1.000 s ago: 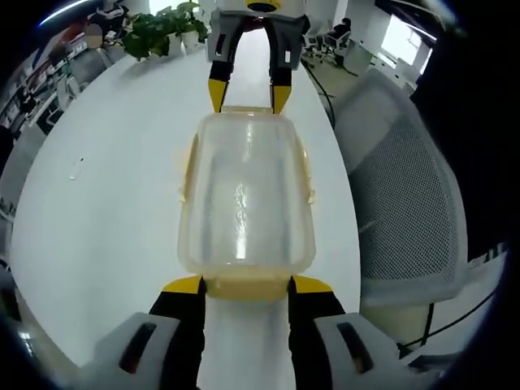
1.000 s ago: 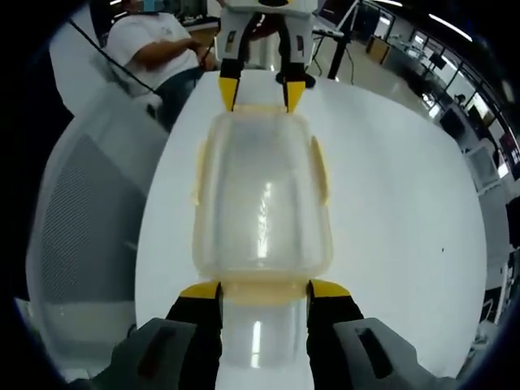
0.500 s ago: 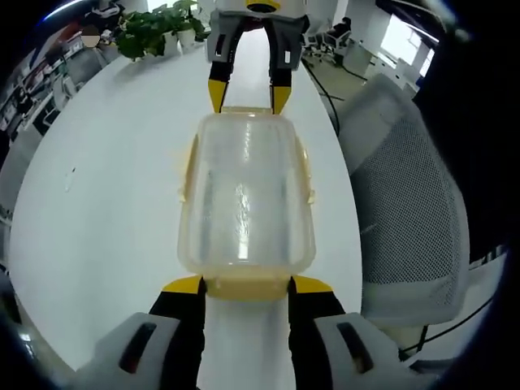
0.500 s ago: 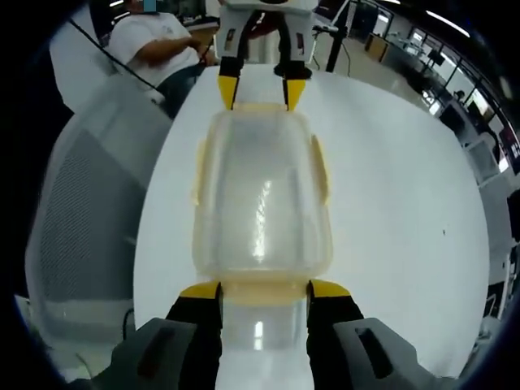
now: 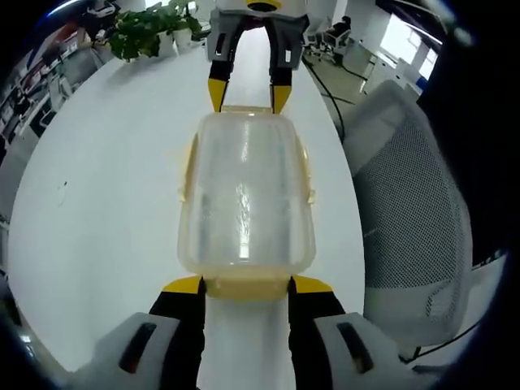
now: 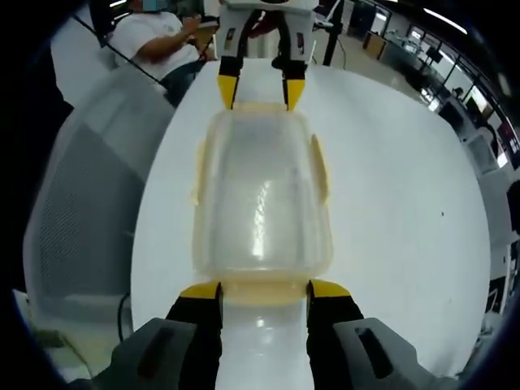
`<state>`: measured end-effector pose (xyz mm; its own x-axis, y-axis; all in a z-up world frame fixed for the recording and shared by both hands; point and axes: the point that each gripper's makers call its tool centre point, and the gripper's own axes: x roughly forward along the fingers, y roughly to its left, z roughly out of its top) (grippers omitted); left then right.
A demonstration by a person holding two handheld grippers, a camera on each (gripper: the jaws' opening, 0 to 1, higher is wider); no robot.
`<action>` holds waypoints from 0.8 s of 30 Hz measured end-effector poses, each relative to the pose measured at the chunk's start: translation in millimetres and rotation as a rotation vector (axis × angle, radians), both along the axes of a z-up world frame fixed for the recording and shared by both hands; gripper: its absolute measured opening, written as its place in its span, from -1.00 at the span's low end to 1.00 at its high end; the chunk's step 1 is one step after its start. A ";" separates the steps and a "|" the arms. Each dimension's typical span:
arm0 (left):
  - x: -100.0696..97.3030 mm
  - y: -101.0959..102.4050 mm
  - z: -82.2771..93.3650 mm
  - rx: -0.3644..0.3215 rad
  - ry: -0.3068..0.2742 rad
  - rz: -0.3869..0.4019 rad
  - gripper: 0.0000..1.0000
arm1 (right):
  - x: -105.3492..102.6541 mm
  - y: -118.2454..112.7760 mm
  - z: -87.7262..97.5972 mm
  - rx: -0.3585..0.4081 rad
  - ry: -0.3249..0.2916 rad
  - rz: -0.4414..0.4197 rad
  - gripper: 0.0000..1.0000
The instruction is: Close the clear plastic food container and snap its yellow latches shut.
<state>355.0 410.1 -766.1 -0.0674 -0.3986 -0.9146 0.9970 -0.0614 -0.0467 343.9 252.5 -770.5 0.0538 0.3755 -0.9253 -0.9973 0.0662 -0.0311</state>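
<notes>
**Operator:** Left gripper view puts the clear plastic food container with its yellow-edged lid (image 5: 246,199) dead centre of the frame, lid already seated on it. My left tool (image 5: 245,283) sits at the bottom, its jaws apart and straddling the near-end yellow latch (image 5: 246,286), tips just at the container's end. The right tool (image 5: 247,94) comes in from the top, spread the same way around the far end.

**Observer:** And from the other side?

**Operator:** Right gripper view mirrors it: container (image 6: 262,195) in the middle over the white desk (image 6: 398,187), right tool (image 6: 264,288) at the bottom with jaws apart either side of its latch (image 6: 263,290), left tool (image 6: 253,87) at the top. Whether either tool actually pinches anything, I cannot tell; both look open and merely bracketing the ends. I can't tell either whether the box rests on the desk or is lifted between the tools.

**Observer:** How will it handle?

**Operator:** Light and empty, I'd judge, with thin, slick walls that flex and could skate across the smooth desk. I'd avoid squeezing the clear body. Better to press on the stiffer yellow flaps at the ends, and on the side latch (image 5: 188,166) afterwards, bracing the opposite end with the other tool.
</notes>
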 end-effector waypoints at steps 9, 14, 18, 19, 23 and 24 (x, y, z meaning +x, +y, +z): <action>-2.6 -25.0 -2.5 0.002 0.000 -0.006 -0.22 | -3.2 -25.0 -3.2 -0.013 0.004 0.002 -0.21; -3.3 -37.6 -4.6 0.001 0.001 -0.005 -0.22 | -4.0 -38.2 -4.8 -0.012 0.003 -0.001 -0.21; -6.8 -48.8 -6.7 0.005 0.006 -0.002 -0.22 | -6.0 -49.0 -5.7 -0.011 0.005 0.005 -0.21; -6.9 -50.8 -6.7 0.007 0.005 -0.002 -0.22 | -6.0 -50.8 -5.6 -0.012 0.005 0.006 -0.21; -5.1 -59.0 -8.2 0.012 0.000 0.000 -0.22 | -5.5 -59.6 -6.6 -0.007 0.003 0.006 -0.21; -5.1 -60.7 -8.4 0.011 0.002 0.001 -0.22 | -5.6 -62.1 -7.0 -0.007 -0.001 0.007 -0.21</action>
<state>349.9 349.4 -774.6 -0.0685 -0.3885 -0.9189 0.9970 -0.0599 -0.0490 338.3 190.4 -777.5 0.0518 0.3693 -0.9279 -0.9977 0.0589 -0.0323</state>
